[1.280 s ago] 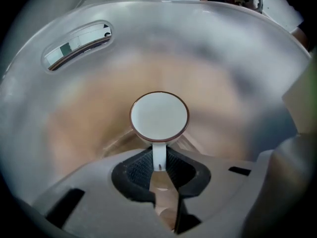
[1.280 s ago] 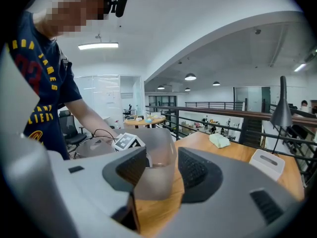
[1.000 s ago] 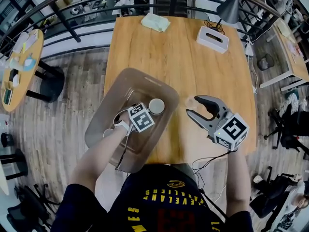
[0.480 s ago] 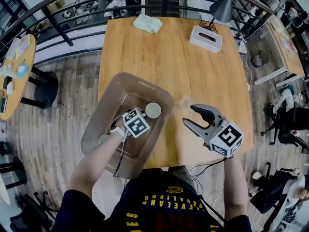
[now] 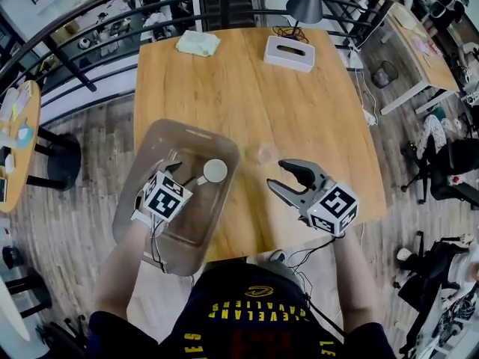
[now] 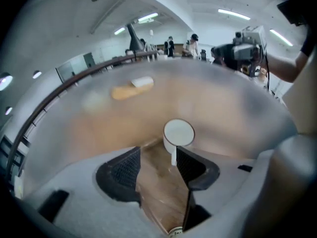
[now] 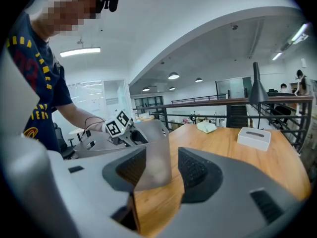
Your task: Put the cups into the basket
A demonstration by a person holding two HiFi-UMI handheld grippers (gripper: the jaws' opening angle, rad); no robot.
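Note:
A translucent grey basket (image 5: 142, 172) hangs over the table's near left edge. A white cup (image 5: 215, 171) with a handle lies inside it. My left gripper (image 5: 182, 176) hovers in the basket just short of that cup. In the left gripper view the cup (image 6: 178, 133) sits beyond the fingertips, its handle in the gap, untouched. The left gripper (image 6: 158, 158) has just been opening and is open. A clear cup (image 5: 266, 154) stands on the wooden table. My right gripper (image 5: 277, 174) is open, its tips just short of it; the clear cup (image 7: 154, 157) lines up between the jaws.
A white tissue box (image 5: 289, 52), a pale cloth (image 5: 197, 43) and a lamp (image 5: 307, 2) sit at the table's far side. A railing runs behind. A round side table (image 5: 15, 140) stands far left. A cable hangs off the near table edge.
The left gripper's jaws have spread, letting go of the white cup, which stays in the basket; the gripper lifted back toward me. The right gripper edged closer to the clear cup.

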